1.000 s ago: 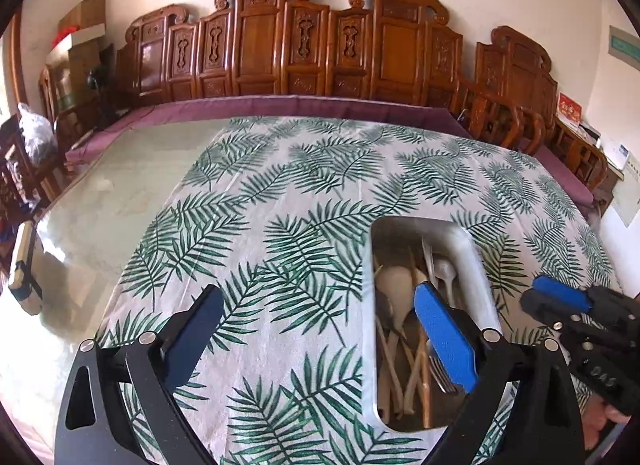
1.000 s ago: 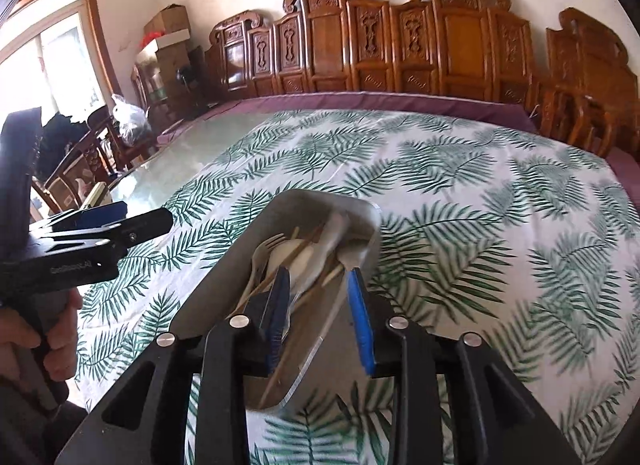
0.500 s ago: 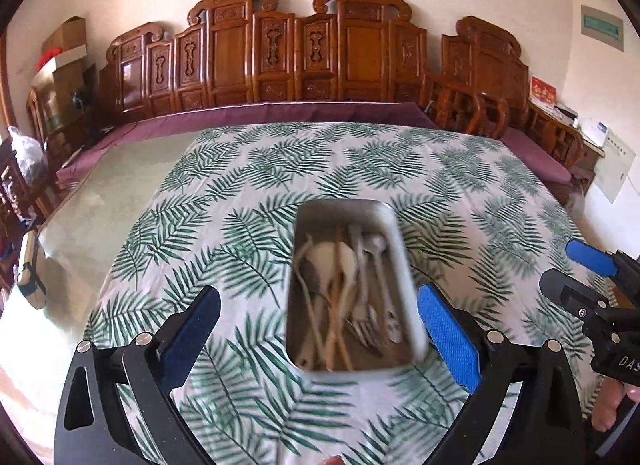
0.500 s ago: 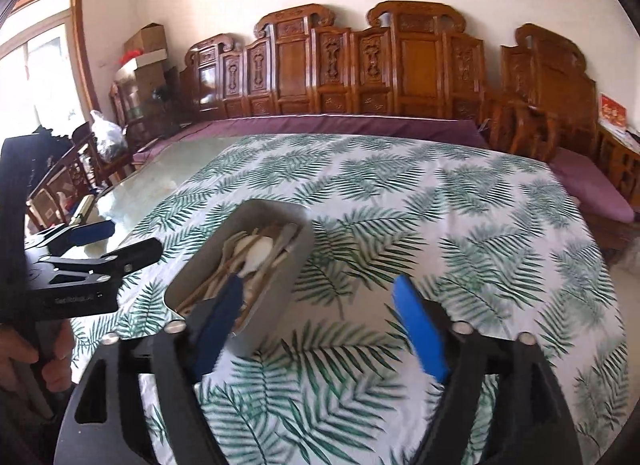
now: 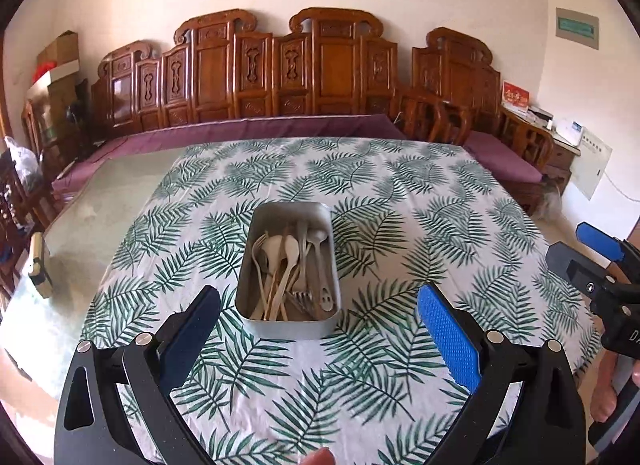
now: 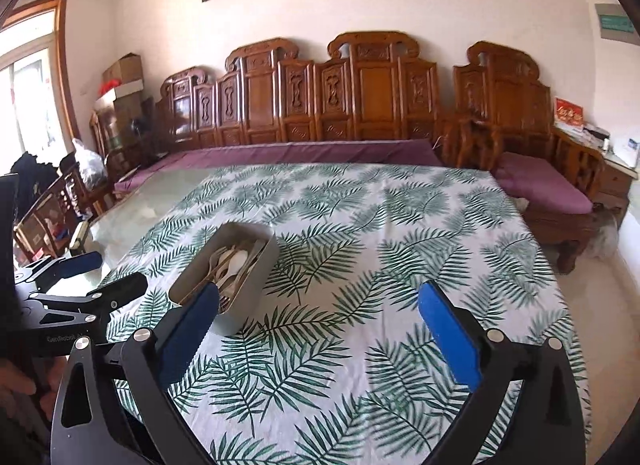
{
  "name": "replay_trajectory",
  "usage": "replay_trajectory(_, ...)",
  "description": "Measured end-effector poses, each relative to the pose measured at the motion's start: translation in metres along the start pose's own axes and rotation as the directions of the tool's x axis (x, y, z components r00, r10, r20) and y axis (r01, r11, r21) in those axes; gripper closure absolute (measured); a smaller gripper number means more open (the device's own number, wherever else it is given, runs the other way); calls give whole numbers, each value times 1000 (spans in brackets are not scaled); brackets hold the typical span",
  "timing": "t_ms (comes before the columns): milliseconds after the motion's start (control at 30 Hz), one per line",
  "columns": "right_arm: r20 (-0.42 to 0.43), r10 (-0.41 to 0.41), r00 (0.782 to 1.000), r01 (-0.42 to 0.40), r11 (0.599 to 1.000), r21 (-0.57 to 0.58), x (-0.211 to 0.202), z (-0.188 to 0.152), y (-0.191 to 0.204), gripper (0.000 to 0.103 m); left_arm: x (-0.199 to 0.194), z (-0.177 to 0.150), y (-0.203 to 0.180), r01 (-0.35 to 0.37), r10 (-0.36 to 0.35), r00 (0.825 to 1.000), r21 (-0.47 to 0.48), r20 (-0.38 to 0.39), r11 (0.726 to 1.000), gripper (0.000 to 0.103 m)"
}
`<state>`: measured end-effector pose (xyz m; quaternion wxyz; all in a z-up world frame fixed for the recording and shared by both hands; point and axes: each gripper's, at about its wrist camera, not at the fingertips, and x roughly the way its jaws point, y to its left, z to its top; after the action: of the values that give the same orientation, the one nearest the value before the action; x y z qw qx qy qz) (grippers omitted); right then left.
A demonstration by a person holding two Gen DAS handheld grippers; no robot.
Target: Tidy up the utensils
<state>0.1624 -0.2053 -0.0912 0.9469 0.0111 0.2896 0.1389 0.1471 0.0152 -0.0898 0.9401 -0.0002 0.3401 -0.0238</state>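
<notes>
On the far left of the table, a bare glass-like strip (image 5: 100,209) runs beside the leaf-print cloth (image 5: 380,193), and a small cream object (image 5: 38,265) lies at its left edge; what it is cannot be told.

Next comes the left gripper (image 5: 320,329), its dark and blue pads spread wide with nothing between them but cloth. It hangs near the front edge of the table, pointing down toward the tray.

The grey metal tray (image 5: 256,273) stands on the cloth near the middle, long side running near to far. Inside it the utensils (image 5: 286,265) lie roughly lengthwise in a loose pile: pale spoons and a pale fork on the left, metal spoons and a metal fork toward the right. No utensil shows on the cloth outside the tray.

To the right, the right gripper (image 6: 320,329) has its jaws opening, close to full spread, with only cloth between them; the tray sits to its left, behind the left pad in its own view. In the left wrist view it appears at the right edge, held by a hand (image 5: 604,405).

Judging by this, the gathering step looks finished: everything is in the tray and both tools are free of it. If anything remains, the next move calls for either a clear withdrawal from the table or, should sorting by kind be wanted, a narrow pinch on a single handle among overlapping pieces.
</notes>
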Motion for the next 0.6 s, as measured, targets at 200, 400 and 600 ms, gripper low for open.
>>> replay_trajectory(200, 57, -22, 998, 21, 1000, 9, -36, 7, -1, 3, -37, 11, -8, -7, 7, 998, 5, 56, 1000, 8)
replay_trajectory(400, 138, -35, 990, 34, 999, 13, -73, 19, 0, 3, -79, 25, -15, 3, -4, 991, 4, 131, 1000, 8)
replay_trajectory(600, 199, -44, 979, 43, 999, 11, -103, 27, -1, 3, -112, 31, -24, 11, -11, 981, 5, 193, 1000, 8)
